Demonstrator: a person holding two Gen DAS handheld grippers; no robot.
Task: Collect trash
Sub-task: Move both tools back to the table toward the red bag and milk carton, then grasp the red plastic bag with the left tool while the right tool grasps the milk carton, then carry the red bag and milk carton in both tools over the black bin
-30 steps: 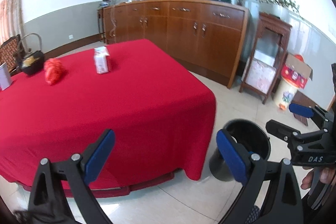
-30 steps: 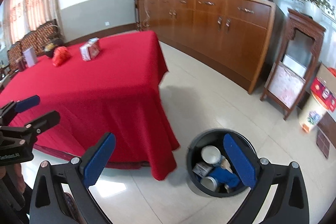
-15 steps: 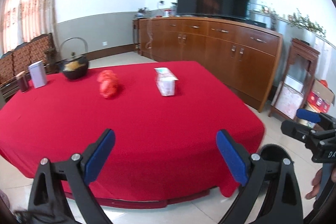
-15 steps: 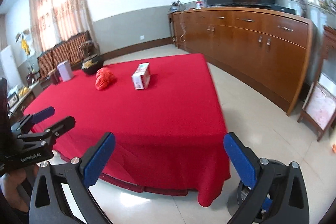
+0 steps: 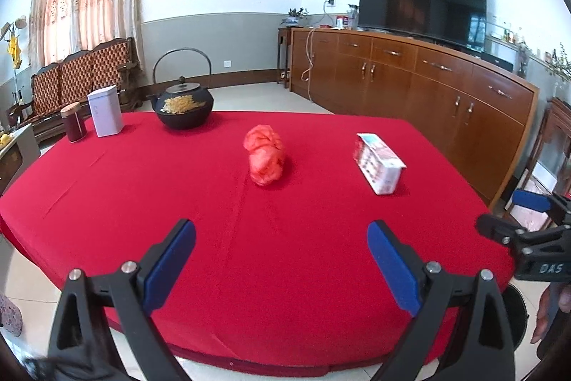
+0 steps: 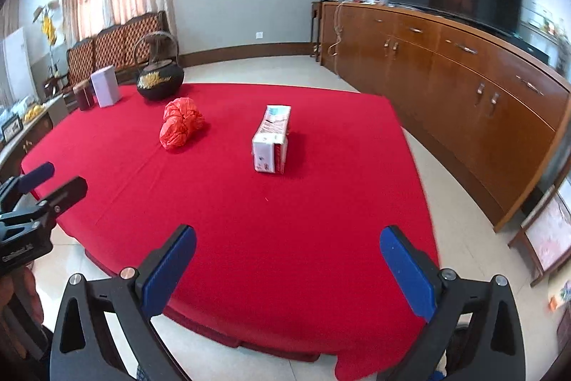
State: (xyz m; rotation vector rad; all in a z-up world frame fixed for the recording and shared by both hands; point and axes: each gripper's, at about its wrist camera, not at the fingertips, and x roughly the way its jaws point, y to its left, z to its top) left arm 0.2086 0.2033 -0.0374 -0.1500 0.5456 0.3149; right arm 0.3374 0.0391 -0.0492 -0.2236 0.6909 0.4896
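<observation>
A crumpled red plastic bag lies mid-table on the red cloth; it also shows in the right wrist view. A small white and pink carton lies to its right, also in the right wrist view. My left gripper is open and empty above the table's near edge. My right gripper is open and empty, near the table's front right corner. Each gripper shows at the edge of the other's view.
At the table's far left stand a black iron kettle, a white tin and a dark red jar. A black bin's rim shows low right. A long wooden sideboard with a TV lines the right wall.
Both grippers have swung left and up from the bin on the floor toward the table. The bag and carton now sit ahead of them. Both stay open.
</observation>
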